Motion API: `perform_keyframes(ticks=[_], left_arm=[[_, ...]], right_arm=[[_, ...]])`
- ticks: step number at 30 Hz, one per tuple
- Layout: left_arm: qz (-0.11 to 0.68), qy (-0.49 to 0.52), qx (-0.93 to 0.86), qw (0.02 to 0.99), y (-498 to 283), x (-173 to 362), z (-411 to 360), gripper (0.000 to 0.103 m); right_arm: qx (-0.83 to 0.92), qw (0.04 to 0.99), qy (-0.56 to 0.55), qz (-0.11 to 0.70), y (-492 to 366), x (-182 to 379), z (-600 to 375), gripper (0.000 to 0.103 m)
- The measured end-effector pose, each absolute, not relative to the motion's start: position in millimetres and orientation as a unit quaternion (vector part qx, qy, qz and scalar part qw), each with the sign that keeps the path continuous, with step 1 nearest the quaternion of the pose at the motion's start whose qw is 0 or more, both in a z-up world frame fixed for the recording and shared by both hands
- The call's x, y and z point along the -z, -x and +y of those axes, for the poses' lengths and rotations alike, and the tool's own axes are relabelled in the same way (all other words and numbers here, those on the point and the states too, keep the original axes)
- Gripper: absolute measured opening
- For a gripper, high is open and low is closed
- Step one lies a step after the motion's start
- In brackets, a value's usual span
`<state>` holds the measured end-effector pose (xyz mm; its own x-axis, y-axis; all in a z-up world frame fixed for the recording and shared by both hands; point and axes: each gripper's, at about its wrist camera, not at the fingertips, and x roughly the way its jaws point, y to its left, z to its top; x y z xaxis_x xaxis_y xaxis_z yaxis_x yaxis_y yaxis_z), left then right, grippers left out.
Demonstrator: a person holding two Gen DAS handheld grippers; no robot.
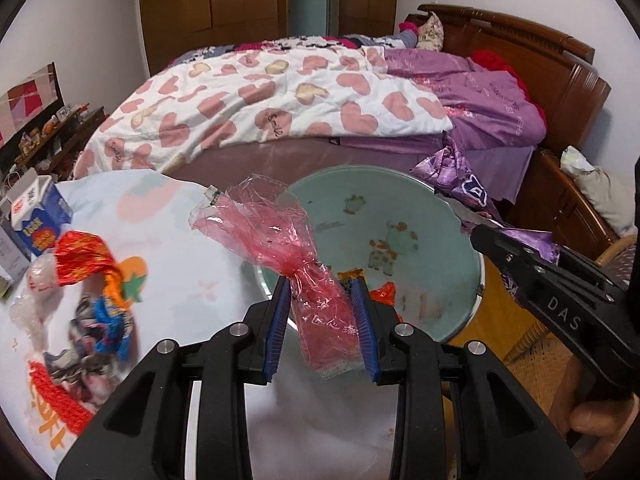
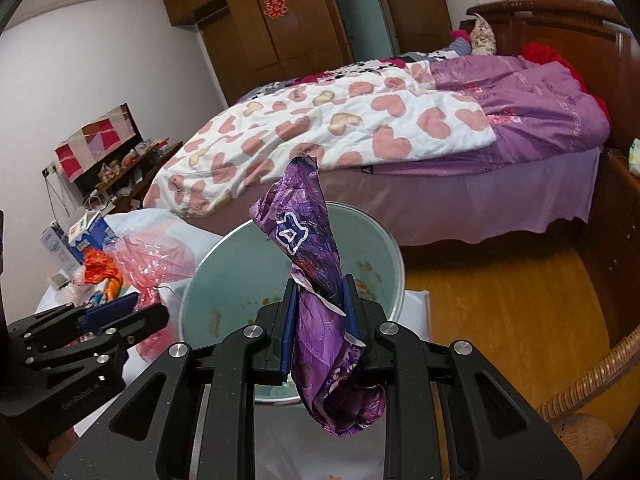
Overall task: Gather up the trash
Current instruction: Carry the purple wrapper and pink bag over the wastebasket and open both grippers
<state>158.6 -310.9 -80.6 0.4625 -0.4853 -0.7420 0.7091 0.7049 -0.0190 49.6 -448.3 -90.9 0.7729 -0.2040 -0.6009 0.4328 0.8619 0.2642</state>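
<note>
My left gripper (image 1: 322,296) is shut on a crumpled pink clear plastic wrapper (image 1: 280,236), held above the near left rim of a pale green basin (image 1: 440,216). My right gripper (image 2: 320,300) is shut on a crumpled purple foil wrapper (image 2: 308,236), held over the same basin (image 2: 240,264). The right gripper shows in the left wrist view (image 1: 532,272) at the basin's right edge, and the left gripper shows in the right wrist view (image 2: 108,312). An orange scrap (image 1: 384,292) lies in the basin. More wrappers (image 1: 100,280) lie on the table at left.
The table wears a white printed cloth (image 1: 180,220). A blue and white carton (image 1: 36,216) stands at its far left. A bed with a heart quilt (image 1: 280,96) lies behind. A wicker chair (image 2: 592,392) stands at the right on the wood floor.
</note>
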Motion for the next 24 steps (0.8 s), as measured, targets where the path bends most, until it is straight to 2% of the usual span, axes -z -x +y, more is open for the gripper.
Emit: perform_keyframes(ticks=[24], left_arm=[[0.417,-0.157,0.347,0.825,-183,115,-353,0.032]], right_arm=[[0.162,0.904,-0.208,0.335,-85,120,-470,0.024]])
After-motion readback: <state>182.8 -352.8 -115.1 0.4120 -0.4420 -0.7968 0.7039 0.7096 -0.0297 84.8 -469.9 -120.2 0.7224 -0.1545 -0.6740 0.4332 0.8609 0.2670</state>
